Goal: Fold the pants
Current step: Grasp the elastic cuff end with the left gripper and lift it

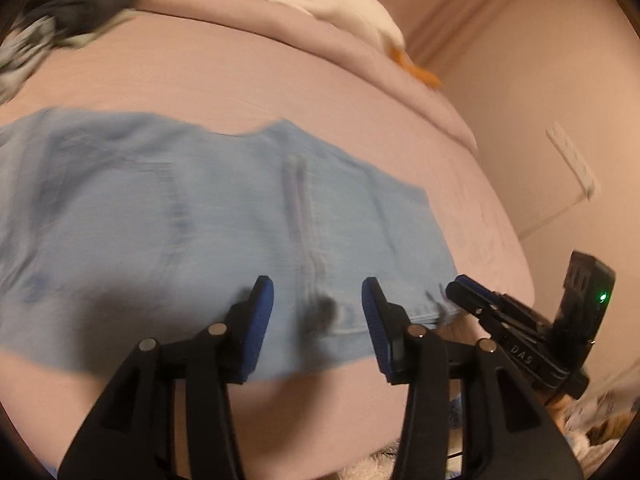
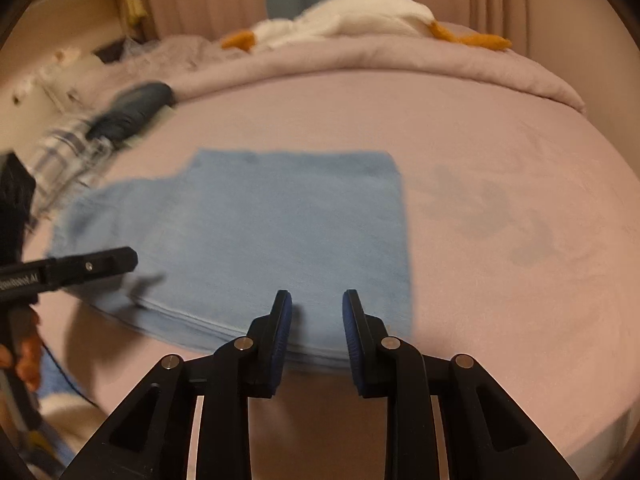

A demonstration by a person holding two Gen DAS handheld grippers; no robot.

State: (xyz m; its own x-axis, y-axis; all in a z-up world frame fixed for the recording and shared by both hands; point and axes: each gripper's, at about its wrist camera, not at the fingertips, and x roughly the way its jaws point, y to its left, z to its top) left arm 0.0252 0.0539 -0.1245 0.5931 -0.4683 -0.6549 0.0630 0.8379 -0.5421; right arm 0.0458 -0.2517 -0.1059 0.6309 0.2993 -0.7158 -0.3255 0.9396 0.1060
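Light blue pants [image 1: 180, 208] lie folded flat on the pink bed sheet [image 1: 240, 80]; in the right wrist view the pants [image 2: 260, 220] form a rough rectangle with stacked layers at the near edge. My left gripper [image 1: 318, 312] hovers over the near edge of the pants, open, with nothing between its blue pads. My right gripper [image 2: 317, 304] stands open above the same near edge, also empty. The right gripper [image 1: 460, 288] shows at the pants' right corner in the left wrist view, and the left gripper [image 2: 128, 258] enters the right wrist view from the left.
A white goose plush [image 2: 360, 12] with orange feet lies on the rumpled duvet [image 2: 440, 64] at the back. Dark clothing [image 2: 132, 108] and a plaid cloth [image 2: 68, 152] sit at the back left. A wall and a white power strip [image 1: 572, 160] are on the right.
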